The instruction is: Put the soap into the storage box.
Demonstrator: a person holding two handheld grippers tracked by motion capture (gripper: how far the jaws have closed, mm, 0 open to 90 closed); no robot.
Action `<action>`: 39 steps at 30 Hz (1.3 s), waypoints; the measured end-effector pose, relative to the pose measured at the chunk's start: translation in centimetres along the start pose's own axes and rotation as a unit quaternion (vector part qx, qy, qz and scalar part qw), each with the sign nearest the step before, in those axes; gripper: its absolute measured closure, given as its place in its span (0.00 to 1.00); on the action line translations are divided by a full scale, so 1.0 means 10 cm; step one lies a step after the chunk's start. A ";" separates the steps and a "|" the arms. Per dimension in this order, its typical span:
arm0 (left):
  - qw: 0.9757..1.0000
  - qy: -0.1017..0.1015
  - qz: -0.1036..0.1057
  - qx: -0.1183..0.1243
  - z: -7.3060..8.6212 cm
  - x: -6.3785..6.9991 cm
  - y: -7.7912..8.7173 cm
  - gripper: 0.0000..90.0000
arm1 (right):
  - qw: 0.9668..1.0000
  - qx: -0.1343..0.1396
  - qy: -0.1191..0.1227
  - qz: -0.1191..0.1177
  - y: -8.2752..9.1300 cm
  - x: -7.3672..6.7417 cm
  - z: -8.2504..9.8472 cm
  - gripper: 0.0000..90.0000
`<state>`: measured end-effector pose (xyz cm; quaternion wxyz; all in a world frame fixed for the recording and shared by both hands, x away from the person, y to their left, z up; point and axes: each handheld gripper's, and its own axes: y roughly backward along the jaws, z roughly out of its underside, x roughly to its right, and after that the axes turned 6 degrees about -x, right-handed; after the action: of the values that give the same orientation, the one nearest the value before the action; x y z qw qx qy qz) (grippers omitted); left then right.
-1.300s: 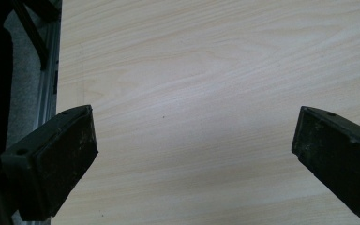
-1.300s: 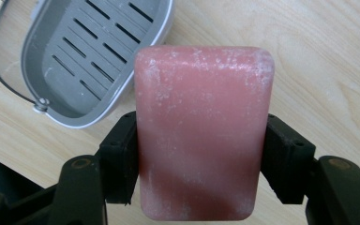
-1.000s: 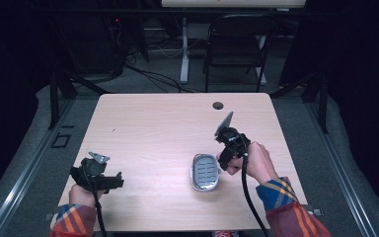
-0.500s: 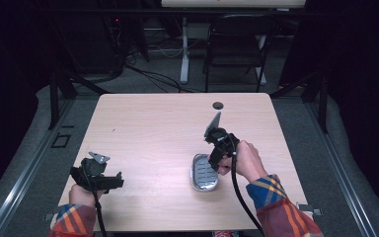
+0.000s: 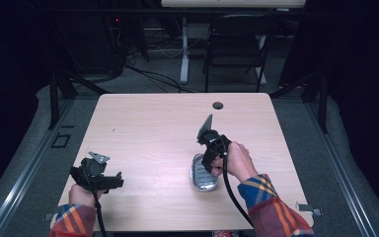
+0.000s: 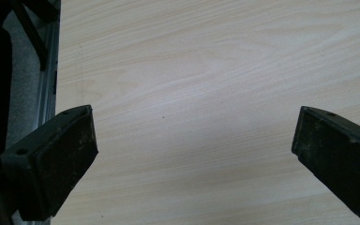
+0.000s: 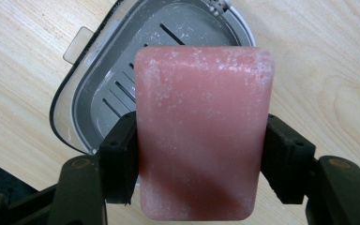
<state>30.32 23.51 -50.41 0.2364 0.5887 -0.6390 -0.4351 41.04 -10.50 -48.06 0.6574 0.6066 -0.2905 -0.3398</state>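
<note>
Right hand-held gripper: clamped on pink rectangular soap bar, poised above grey slotted plastic soap dish, ready to drop in.
Left hand-held gripper: jaws apart, idle over pale wooden tabletop.

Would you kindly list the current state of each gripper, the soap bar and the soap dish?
Right gripper: shut on the pink soap bar, held above the dish.
Pink soap bar: clamped between the jaws, off the table, dusted white.
Soap dish: on the table, open, slotted tray empty.
Left gripper: open, nothing between its jaws, over bare table.
</note>
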 end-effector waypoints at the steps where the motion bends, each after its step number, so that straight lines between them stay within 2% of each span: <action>1: 1.000 -0.001 0.000 0.000 0.00 0.00 0.00 0.00 | 1.000 -0.005 0.006 0.001 -0.01 0.00 -0.01 0.41; 7: 1.000 -0.001 0.000 0.001 0.00 0.00 0.00 0.00 | 1.000 -0.013 -0.001 0.005 -0.07 -0.04 -0.06 0.41; 8: 1.000 -0.001 0.001 0.000 0.00 0.00 0.00 0.00 | 1.000 -0.008 -0.007 0.002 -0.09 -0.06 -0.06 0.41; 11: 1.000 -0.002 0.000 0.001 0.00 0.00 0.00 0.00 | 1.000 -0.024 0.001 0.008 -0.10 -0.07 -0.10 0.41; 13: 1.000 -0.002 0.001 -0.001 0.00 0.00 0.00 0.00 | 1.000 -0.015 -0.012 0.006 -0.13 -0.09 -0.10 0.41; 14: 1.000 -0.002 0.001 0.001 0.00 0.00 0.00 0.00 | 1.000 -0.024 -0.008 0.010 -0.13 -0.09 -0.11 0.41; 18: 1.000 -0.002 0.000 0.001 0.00 0.00 0.00 0.00 | 1.000 -0.018 -0.016 0.011 -0.15 -0.09 -0.12 0.41; 24: 1.000 -0.003 0.001 0.000 0.00 0.00 0.00 0.00 | 0.999 -0.019 -0.035 -0.003 -0.17 -0.08 -0.11 0.39; 26: 1.000 -0.003 0.001 -0.001 0.00 0.00 0.00 0.00 | 0.999 -0.006 -0.036 -0.006 -0.15 -0.08 -0.08 0.39; 34: 1.000 -0.003 0.001 -0.002 0.00 0.00 0.00 0.00 | 0.999 -0.002 -0.027 -0.019 -0.06 -0.07 -0.01 0.44; 36: 1.000 -0.003 0.000 0.000 0.00 0.00 0.00 0.00 | 0.999 0.016 -0.036 -0.030 -0.08 -0.08 0.01 0.48; 37: 1.000 -0.003 0.001 -0.002 0.00 0.00 0.00 0.00 | 0.999 0.005 -0.021 -0.027 -0.05 -0.06 0.01 0.50; 39: 1.000 -0.003 0.001 -0.002 0.00 0.00 0.00 0.00 | 0.999 0.003 -0.019 -0.036 -0.04 -0.07 0.02 0.50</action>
<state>30.32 23.47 -50.38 0.2360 0.5865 -0.6392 -0.4379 40.43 -10.12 -48.44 0.6375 0.6116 -0.2823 -0.3740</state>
